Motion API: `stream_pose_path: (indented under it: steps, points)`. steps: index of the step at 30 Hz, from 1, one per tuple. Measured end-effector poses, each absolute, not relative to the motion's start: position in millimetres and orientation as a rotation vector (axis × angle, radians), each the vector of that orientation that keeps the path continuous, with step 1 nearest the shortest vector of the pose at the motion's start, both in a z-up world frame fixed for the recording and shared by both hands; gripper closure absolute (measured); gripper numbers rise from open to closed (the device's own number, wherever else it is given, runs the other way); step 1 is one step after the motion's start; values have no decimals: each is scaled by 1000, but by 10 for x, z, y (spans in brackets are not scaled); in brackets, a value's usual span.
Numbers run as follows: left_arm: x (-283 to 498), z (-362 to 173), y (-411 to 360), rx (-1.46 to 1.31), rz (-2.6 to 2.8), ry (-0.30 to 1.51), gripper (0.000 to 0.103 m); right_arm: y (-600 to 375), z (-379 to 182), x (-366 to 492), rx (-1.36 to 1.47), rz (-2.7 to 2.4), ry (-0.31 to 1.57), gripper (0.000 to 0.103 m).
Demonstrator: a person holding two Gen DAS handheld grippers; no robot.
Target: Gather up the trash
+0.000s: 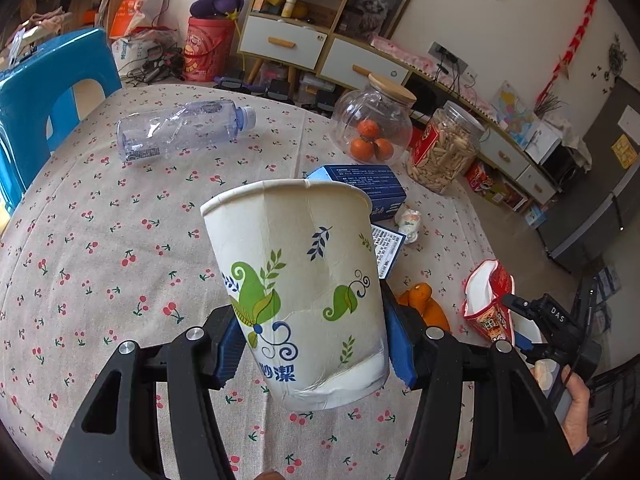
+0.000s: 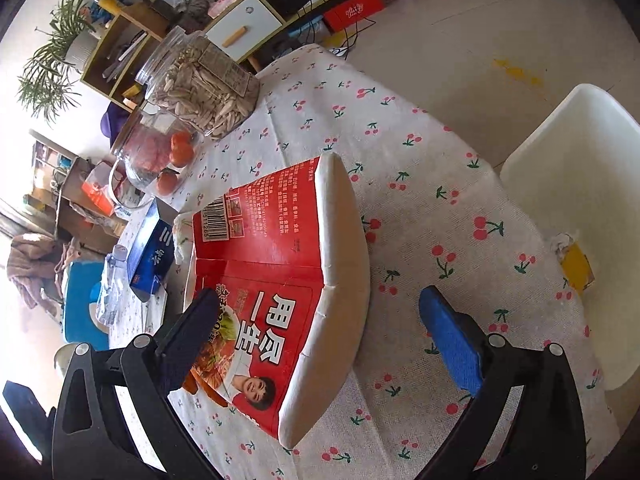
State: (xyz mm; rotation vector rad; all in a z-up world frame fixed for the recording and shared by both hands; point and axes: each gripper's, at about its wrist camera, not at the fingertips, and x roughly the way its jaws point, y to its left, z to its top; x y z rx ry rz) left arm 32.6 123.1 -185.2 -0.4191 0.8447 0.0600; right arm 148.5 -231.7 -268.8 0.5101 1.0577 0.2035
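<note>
Paper cup [image 1: 296, 292], white with green and blue leaf print: one. Crushed clear plastic bottle [image 1: 182, 128], capped, lying on its side: one. Red instant-noodle cartons [image 2: 276, 288], flattened: one. Blue boxes [image 1: 368, 188]: one, with one printed leaflet [image 1: 386, 250] beside it. Clear jars: two, being one round jar with wooden lid [image 1: 372, 124] containing three oranges [image 1: 370, 142], and one jar of seeds [image 1: 444, 146]. Orange peel pieces [image 1: 424, 304]: one heap. Small white figurine [image 1: 409, 222]: one. Chairs: one blue [image 1: 44, 104], one white [image 2: 568, 200]. Cherry-print tablecloth [image 1: 100, 248]: one.
</note>
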Motion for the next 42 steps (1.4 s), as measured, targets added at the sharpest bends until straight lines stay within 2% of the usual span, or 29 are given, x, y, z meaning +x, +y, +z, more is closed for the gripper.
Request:
stream_pose_path:
  steps: [2, 3, 5, 6, 7, 16, 18, 19, 20, 22, 26, 28, 29, 30, 32, 34, 42]
  points:
    - [330, -1870, 1231, -426, 58, 851, 45, -2125, -2685, 1483, 444, 235, 1059, 32]
    - [329, -1873, 1233, -427, 59, 852, 45, -2028, -2667, 1473, 408, 258, 1050, 39]
    - [315, -1869, 1246, -424, 64, 850, 44, -1868, -2590, 1457, 359, 300, 1026, 69]
    - [307, -1866, 1258, -425, 67, 848, 45, -1811, -2537, 1439, 336, 312, 1008, 74]
    - [301, -1865, 1275, -428, 70, 847, 45, -1769, -2475, 1420, 320, 324, 989, 84]
    - [274, -1828, 1263, -434, 70, 837, 45, -1432, -2104, 1143, 234, 517, 890, 84]
    - [264, -1815, 1260, -437, 70, 835, 45, -1304, -2064, 1072, 236, 628, 897, 77]
    - [257, -1807, 1267, -440, 69, 833, 45, -1236, -2093, 1059, 246, 669, 928, 69]
    - [250, -1799, 1277, -441, 69, 831, 45, -1166, -2155, 1060, 249, 680, 966, 51]
    - [232, -1789, 1310, -436, 76, 826, 44, -1050, -2334, 1072, 260, 675, 1038, 33]
    - [181, -1769, 1439, -451, 99, 818, 45, -844, -2634, 1066, 340, 731, 1176, 29]
    - [150, -1750, 1523, -462, 108, 811, 45, -779, -2662, 1035, 329, 737, 1172, 30]
    - [133, -1747, 1570, -468, 113, 808, 45, -754, -2646, 1012, 330, 748, 1161, 40]
    - [121, -1745, 1608, -474, 119, 807, 44, -738, -2603, 994, 322, 750, 1141, 46]
    - [97, -1742, 1680, -485, 131, 805, 45, -737, -2468, 948, 308, 760, 1085, 70]
    - [82, -1735, 1737, -500, 136, 805, 45, -748, -2308, 912, 292, 767, 1032, 81]
    - [58, -1549, 1629, -495, 123, 757, 45, -931, -1856, 814, 170, 655, 872, 82]
